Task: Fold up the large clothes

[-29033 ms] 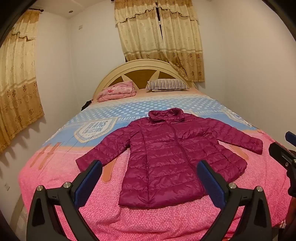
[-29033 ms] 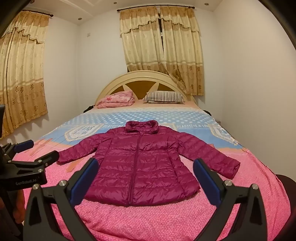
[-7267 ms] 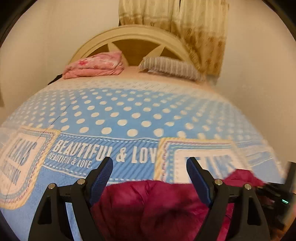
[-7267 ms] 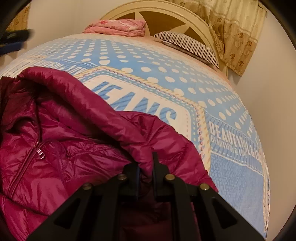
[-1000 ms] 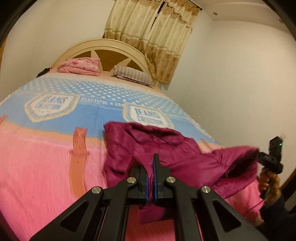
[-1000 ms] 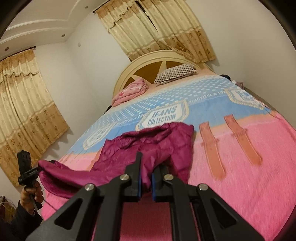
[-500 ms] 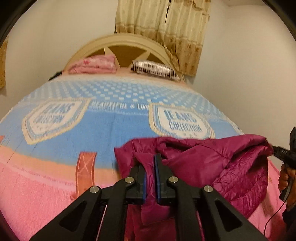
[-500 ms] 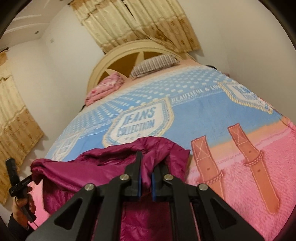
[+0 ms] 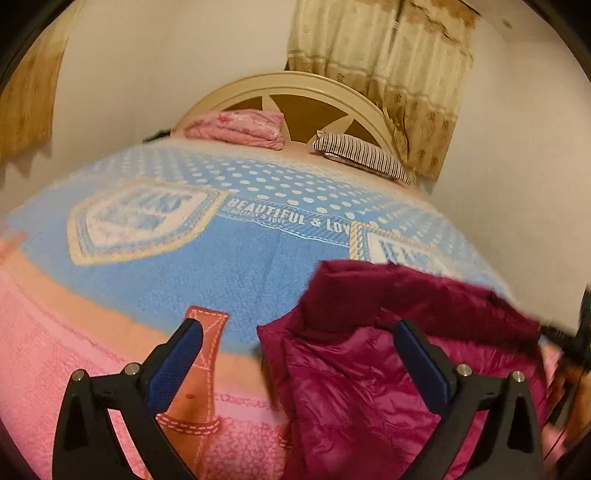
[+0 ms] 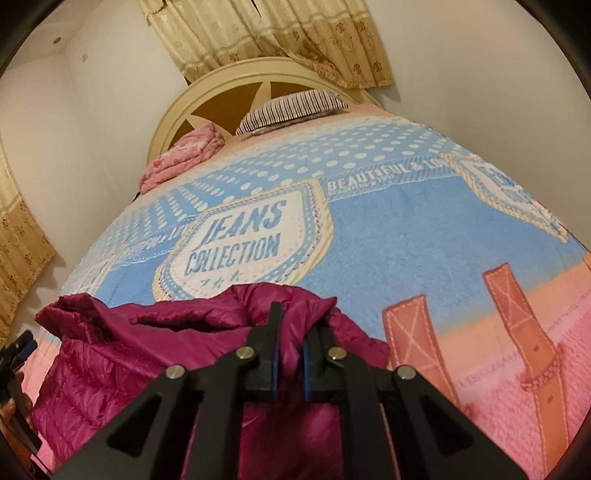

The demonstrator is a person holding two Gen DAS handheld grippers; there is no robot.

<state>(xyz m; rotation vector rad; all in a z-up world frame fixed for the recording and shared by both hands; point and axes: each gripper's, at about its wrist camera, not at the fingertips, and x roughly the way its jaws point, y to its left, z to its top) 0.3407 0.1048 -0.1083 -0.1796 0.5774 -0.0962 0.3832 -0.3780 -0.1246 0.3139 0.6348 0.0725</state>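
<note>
A magenta puffer jacket (image 9: 369, 369) lies bunched and folded on the pink and blue blanket (image 9: 221, 266) at the near end of the bed. My left gripper (image 9: 295, 326) hangs just above its left edge. Its jaws are opening wide, and the jacket's edge lies loose between them with neither pad touching it. In the right wrist view the jacket (image 10: 147, 350) fills the lower left. My right gripper (image 10: 293, 321) is shut on a fold of its fabric at the right end. A hand with the left gripper (image 10: 18, 350) shows at the far left edge.
A folded pink quilt (image 9: 240, 125) and a striped pillow (image 9: 362, 155) lie by the cream headboard (image 10: 229, 85) at the far end. Curtains (image 10: 280, 33) hang behind it. A white wall runs close along the bed's right side.
My left gripper has gone from shut on the jacket to wide open, letting the fabric go. Both grippers have sunk toward the bed, and the jacket has settled lower onto the blanket.
</note>
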